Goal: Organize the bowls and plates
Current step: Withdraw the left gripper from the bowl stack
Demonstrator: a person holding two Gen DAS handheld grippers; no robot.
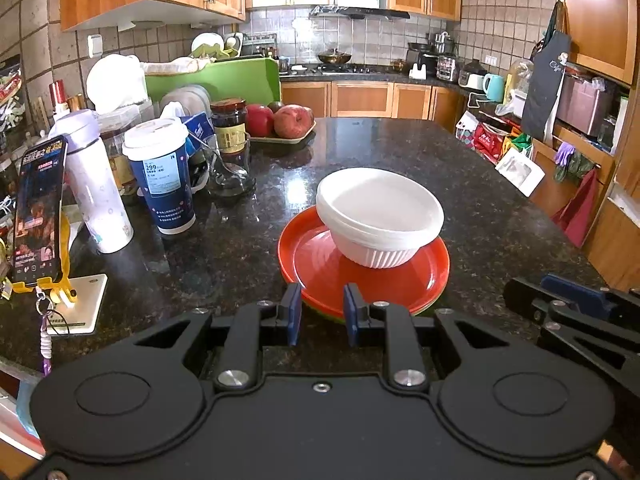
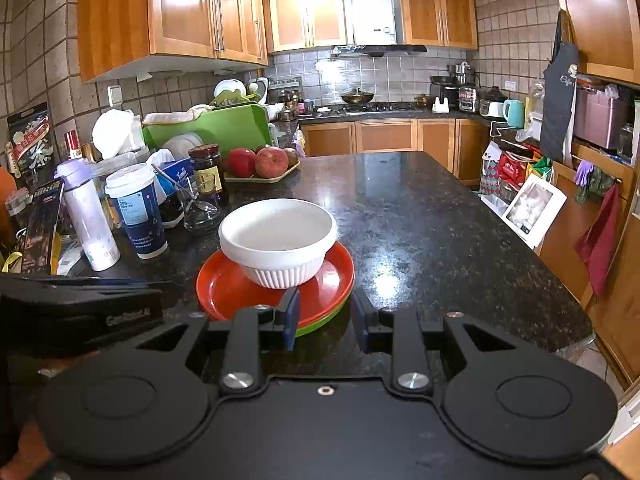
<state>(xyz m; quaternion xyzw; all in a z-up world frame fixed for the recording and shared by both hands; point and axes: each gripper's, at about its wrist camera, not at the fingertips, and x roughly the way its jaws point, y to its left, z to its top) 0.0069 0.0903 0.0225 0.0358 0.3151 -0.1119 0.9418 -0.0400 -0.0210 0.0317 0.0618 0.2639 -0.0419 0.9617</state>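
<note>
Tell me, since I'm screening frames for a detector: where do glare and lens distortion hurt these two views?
Left wrist view: ceiling light glares off the granite countertop behind the white bowls; cabinets bow at the edges. Right wrist view: a bright hotspot sits on the counter right of the red plate, cabinet doors shine, and fisheye curves the walls. Both stay sharp.
</note>
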